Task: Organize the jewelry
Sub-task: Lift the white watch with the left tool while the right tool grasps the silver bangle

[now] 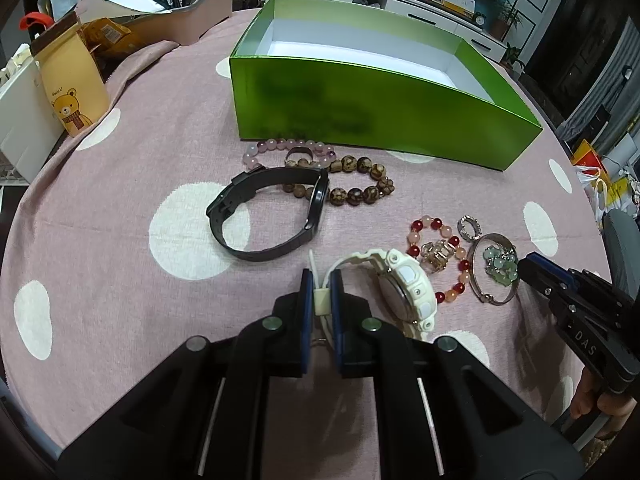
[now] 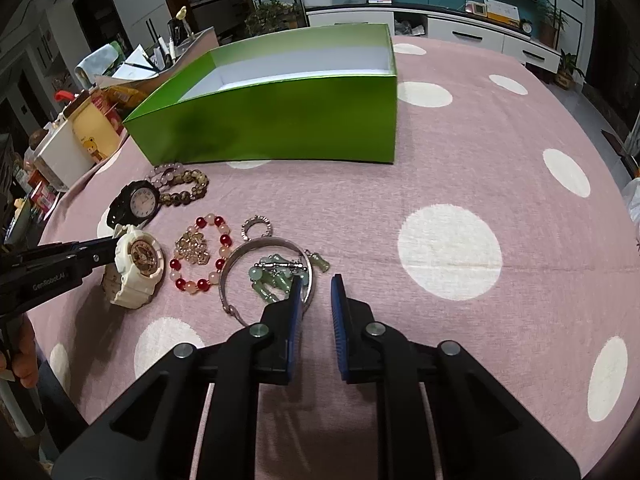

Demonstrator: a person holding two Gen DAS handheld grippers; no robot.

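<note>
My left gripper (image 1: 321, 288) is shut on the strap of a white watch (image 1: 404, 292) that lies on the pink dotted cloth; the right wrist view shows it (image 2: 112, 248) at the watch (image 2: 136, 264) from the side. My right gripper (image 2: 317, 290) is open, with its left finger against the rim of a silver bangle (image 2: 264, 242). A green jade charm (image 2: 272, 280) lies inside the bangle. A red and pink bead bracelet (image 2: 202, 284), a gold trinket (image 2: 194, 246), a sparkly ring (image 2: 256, 227), a black watch (image 1: 272, 216) and brown beads (image 1: 360, 196) lie nearby. An open green box (image 1: 380, 112) stands behind.
A bear-printed paper bag (image 1: 68, 92), a white box (image 1: 20, 128) and a pen organizer (image 1: 180, 12) crowd the table's far left. Pale purple beads (image 1: 272, 146) and a small ring (image 1: 298, 156) lie against the box front. A person's hand (image 2: 24, 352) holds the left gripper.
</note>
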